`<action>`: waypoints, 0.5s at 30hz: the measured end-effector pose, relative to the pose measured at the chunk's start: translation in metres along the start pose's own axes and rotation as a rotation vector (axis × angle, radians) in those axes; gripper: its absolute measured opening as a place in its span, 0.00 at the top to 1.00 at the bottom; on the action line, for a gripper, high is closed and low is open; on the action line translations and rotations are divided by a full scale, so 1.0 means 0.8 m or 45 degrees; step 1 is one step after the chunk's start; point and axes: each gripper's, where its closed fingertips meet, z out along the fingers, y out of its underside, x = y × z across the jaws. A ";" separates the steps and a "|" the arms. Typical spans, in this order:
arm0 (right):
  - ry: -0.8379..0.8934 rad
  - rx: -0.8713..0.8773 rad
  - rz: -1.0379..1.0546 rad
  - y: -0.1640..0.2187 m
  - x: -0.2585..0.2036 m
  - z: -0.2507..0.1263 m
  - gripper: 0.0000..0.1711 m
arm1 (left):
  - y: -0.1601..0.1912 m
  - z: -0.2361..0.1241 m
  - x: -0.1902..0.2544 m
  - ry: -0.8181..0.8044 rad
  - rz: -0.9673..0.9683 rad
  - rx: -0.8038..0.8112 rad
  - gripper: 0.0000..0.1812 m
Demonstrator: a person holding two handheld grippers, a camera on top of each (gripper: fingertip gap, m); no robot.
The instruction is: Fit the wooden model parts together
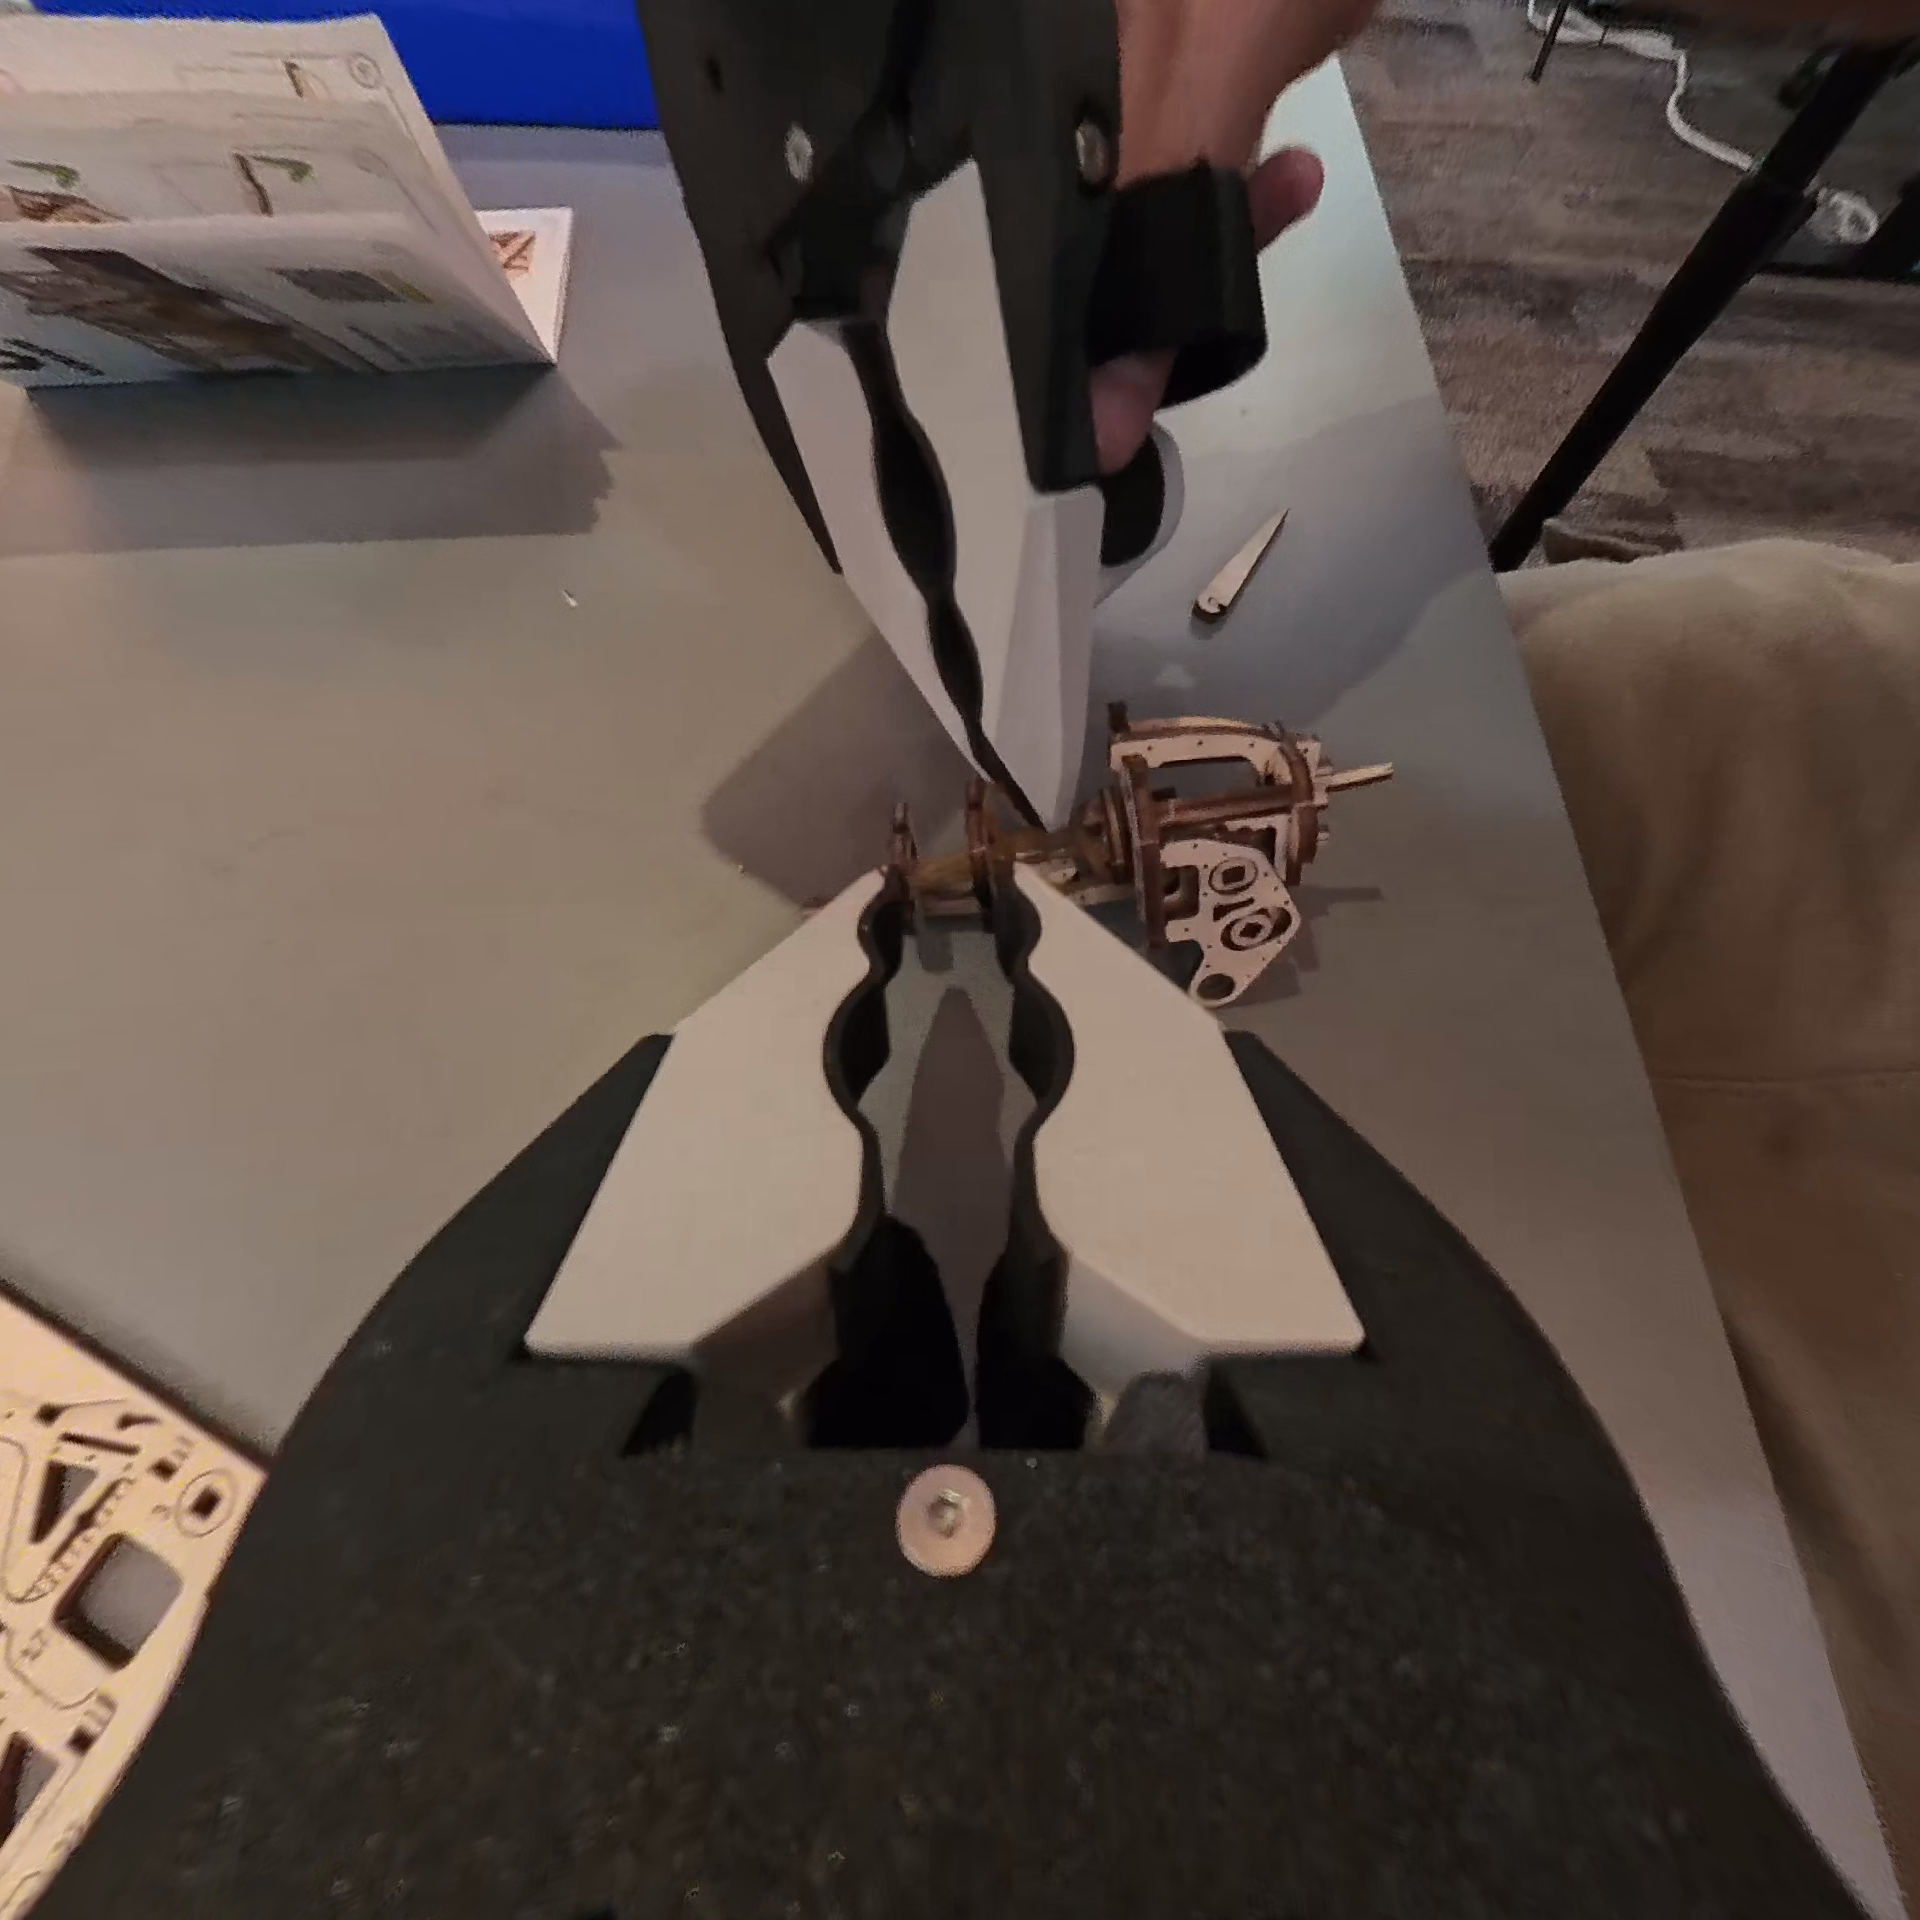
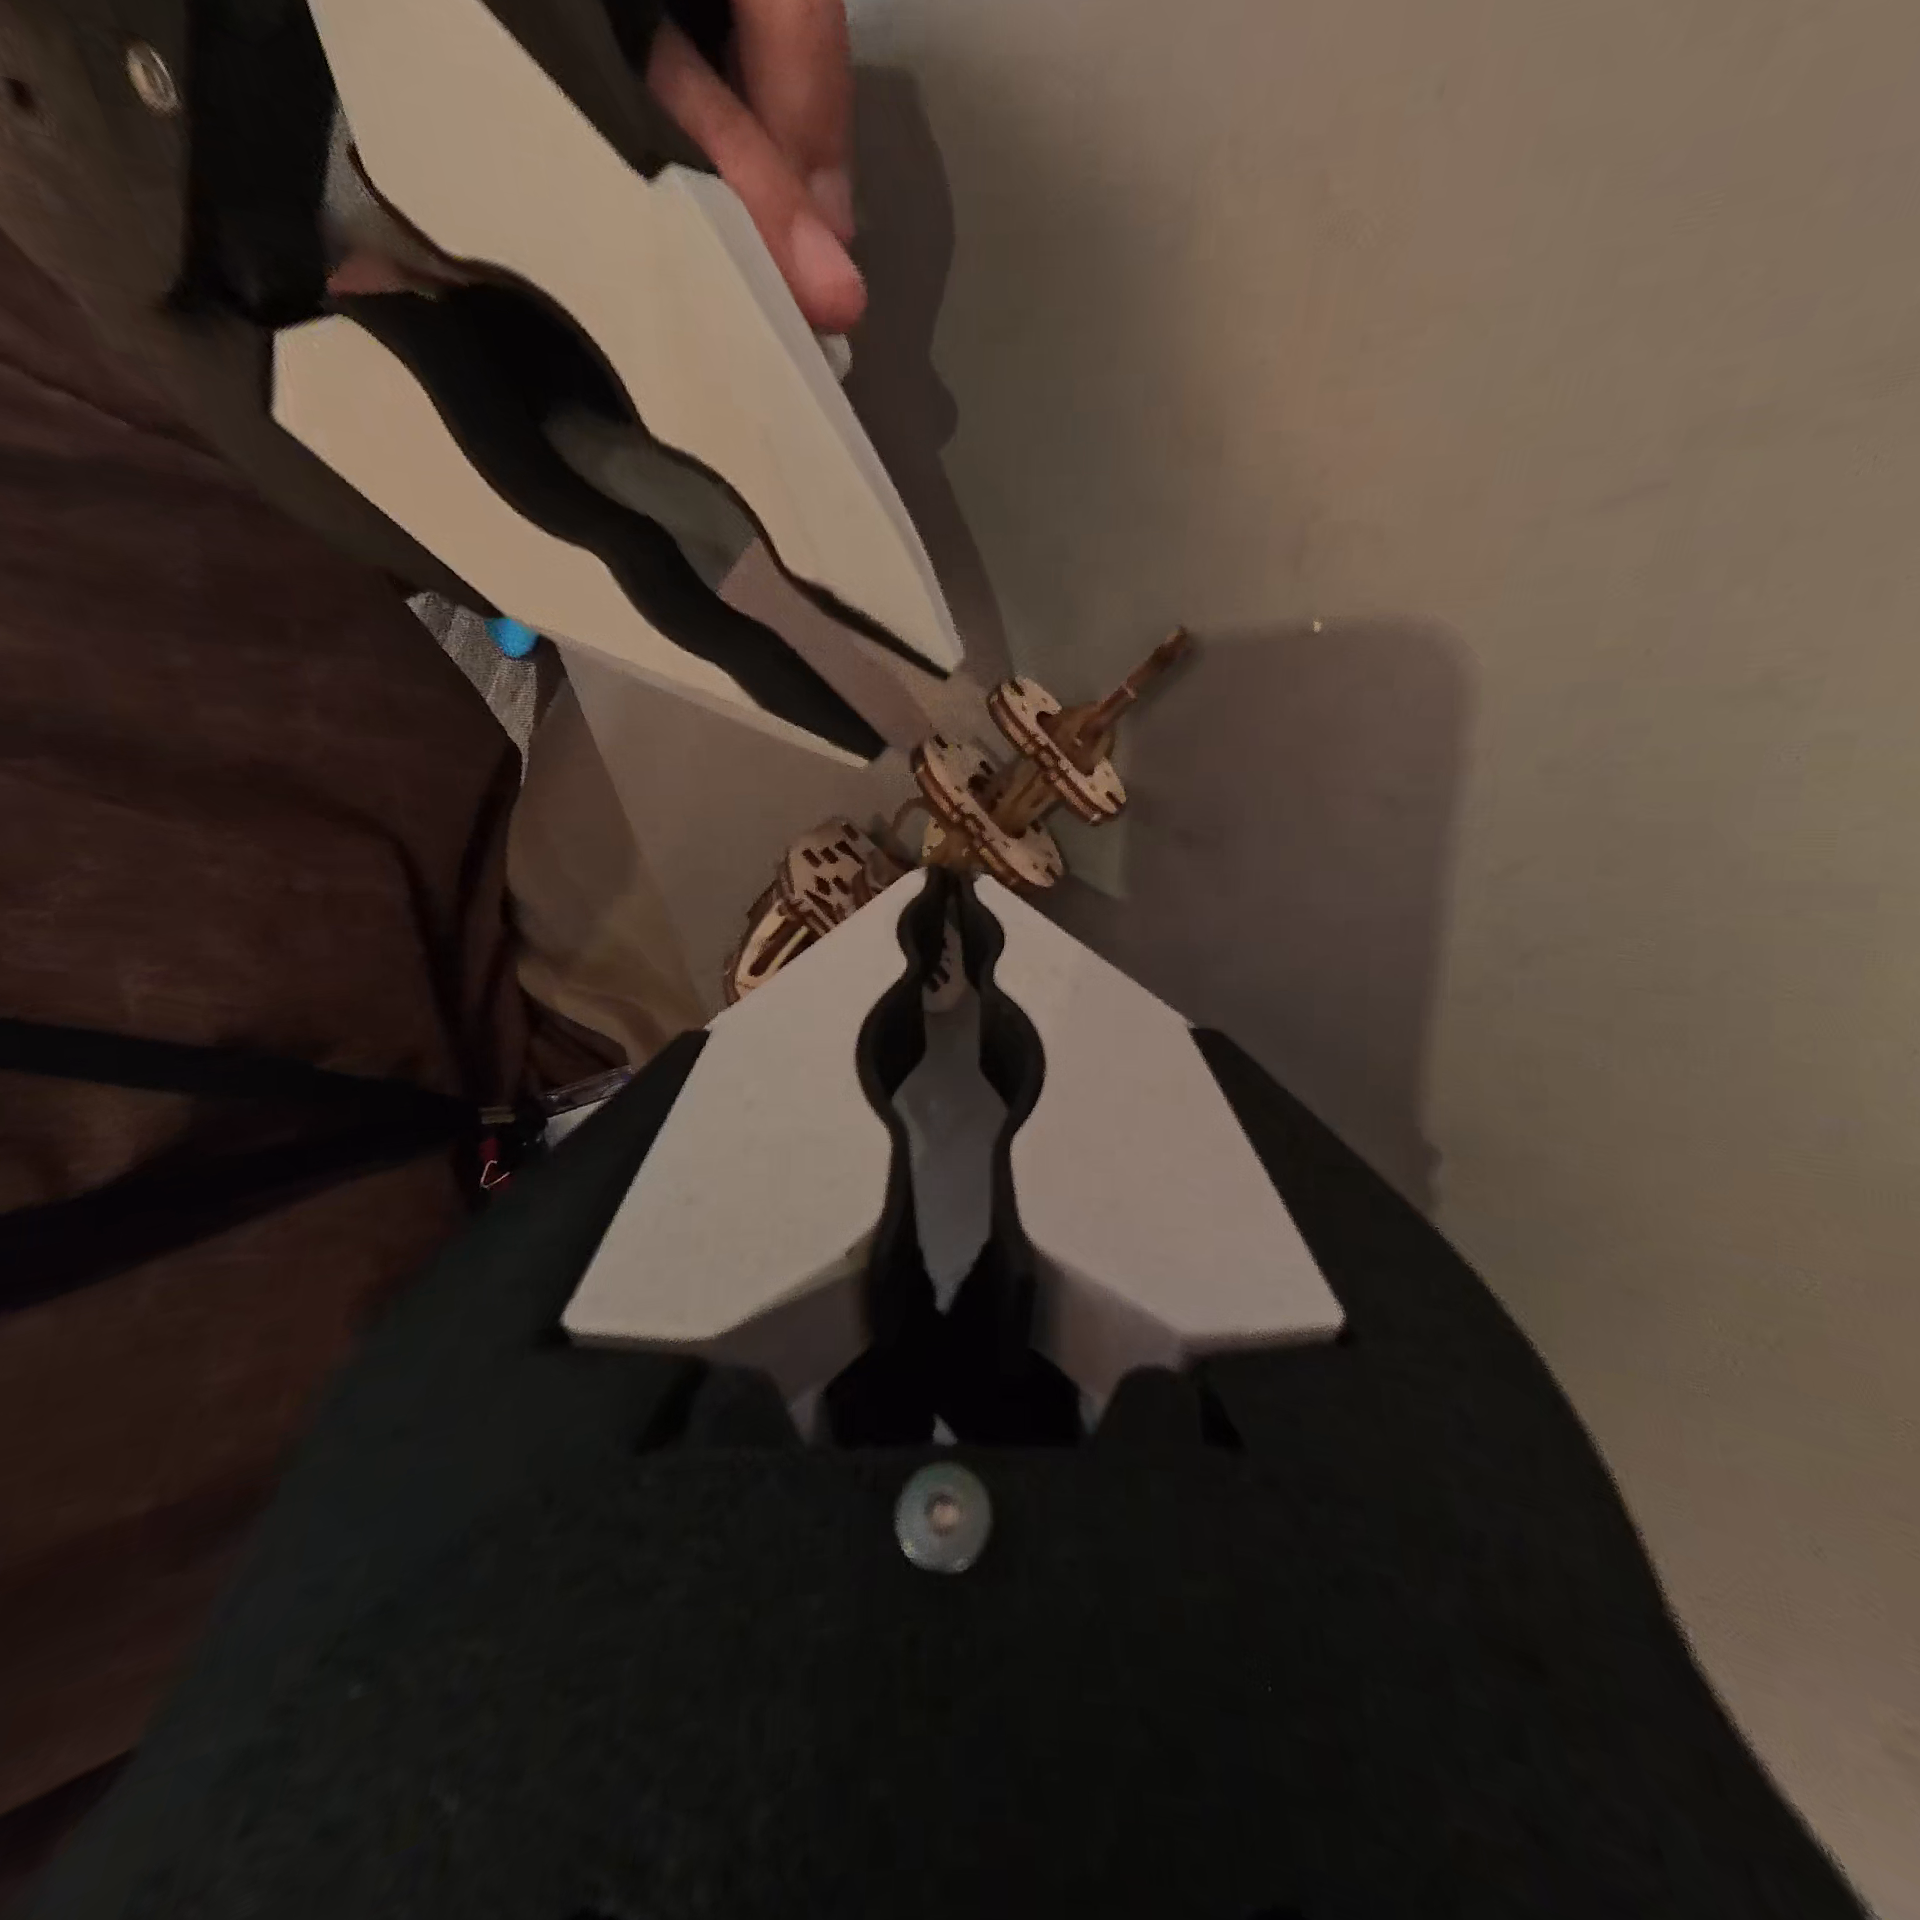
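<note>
A small wooden model (image 1: pixel 1205 842) lies on the grey table (image 1: pixel 416 831), with an axle carrying two wooden discs (image 1: pixel 940 857) sticking out to its left. My left gripper (image 1: pixel 951 888) is closed around the two discs, one fingertip on each outer side. My right gripper (image 1: pixel 1034 821) comes down from above and is shut on the axle between the discs and the model's body. In the right wrist view my right gripper (image 2: pixel 948 883) pinches the axle just below the discs (image 2: pixel 1039 748), and the left gripper (image 2: pixel 914 712) reaches in from the upper left. Part of the model's body (image 2: pixel 810 883) shows beside it.
An open instruction booklet (image 1: pixel 239 208) lies at the back left. A laser-cut wooden sheet (image 1: pixel 94 1538) is at the front left. A loose pointed wooden piece (image 1: pixel 1242 566) lies behind the model. The table's right edge borders a beige cushion (image 1: pixel 1714 935) and a black stand leg (image 1: pixel 1714 281). My two grippers' fingertips are within a few centimetres of each other.
</note>
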 end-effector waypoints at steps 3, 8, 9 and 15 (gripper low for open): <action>0.025 0.011 -0.059 -0.001 0.000 0.001 1.00 | -0.003 0.005 0.007 0.058 -0.042 0.009 0.89; 0.044 0.056 -0.120 -0.004 -0.002 0.003 1.00 | 0.006 0.021 0.017 0.073 -0.014 -0.056 0.91; 0.061 0.064 -0.139 -0.003 -0.001 0.003 1.00 | 0.007 0.023 0.017 0.069 -0.014 -0.066 0.92; 0.053 0.152 -0.179 -0.003 -0.002 0.000 0.96 | 0.008 0.018 0.011 0.036 0.020 -0.067 0.95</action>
